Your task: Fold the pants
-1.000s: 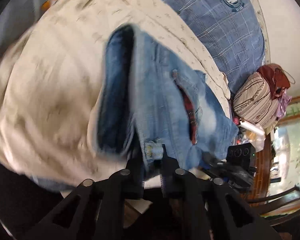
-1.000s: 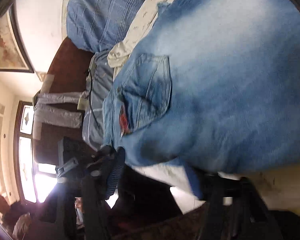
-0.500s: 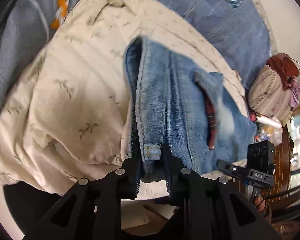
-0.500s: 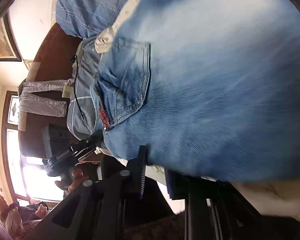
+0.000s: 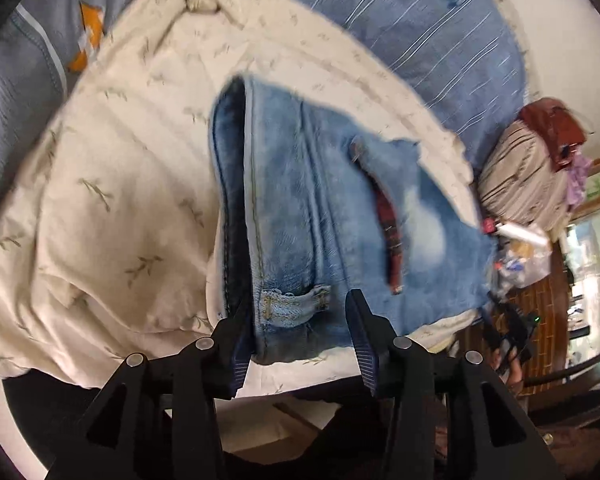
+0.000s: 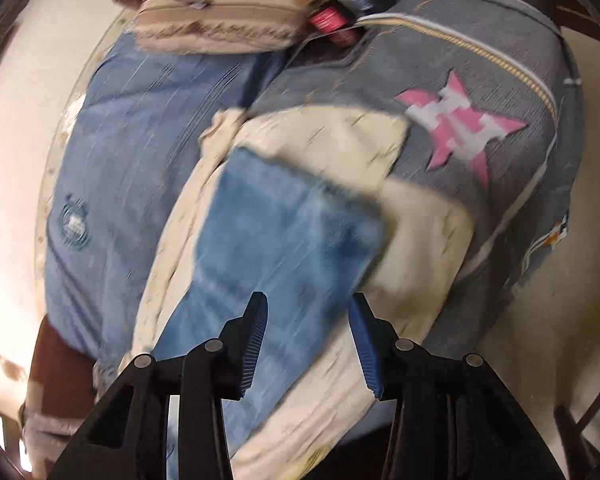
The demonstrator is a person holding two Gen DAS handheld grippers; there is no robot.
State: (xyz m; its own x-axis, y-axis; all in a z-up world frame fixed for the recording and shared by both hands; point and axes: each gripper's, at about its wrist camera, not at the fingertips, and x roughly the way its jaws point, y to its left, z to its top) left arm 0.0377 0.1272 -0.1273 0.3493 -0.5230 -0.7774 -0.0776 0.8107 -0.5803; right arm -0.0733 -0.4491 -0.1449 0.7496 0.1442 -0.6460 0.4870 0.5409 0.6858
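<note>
Right hand-held gripper (image 6: 306,336) swung aside, opening, one folded jeans (image 5: 320,216)

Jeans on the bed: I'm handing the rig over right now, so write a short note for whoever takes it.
Left gripper: jaws opening, the jeans waistband edge with its belt loop between them, no longer clamped.
Right gripper: jaws opening, empty, above the denim.
Jeans lie folded over on the cream sheet.
Done: one fold laid down.
Left: probably fold again and smooth.

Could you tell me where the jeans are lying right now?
In both wrist views the jeans lie folded on the cream blanket, just ahead of the left gripper.
</note>
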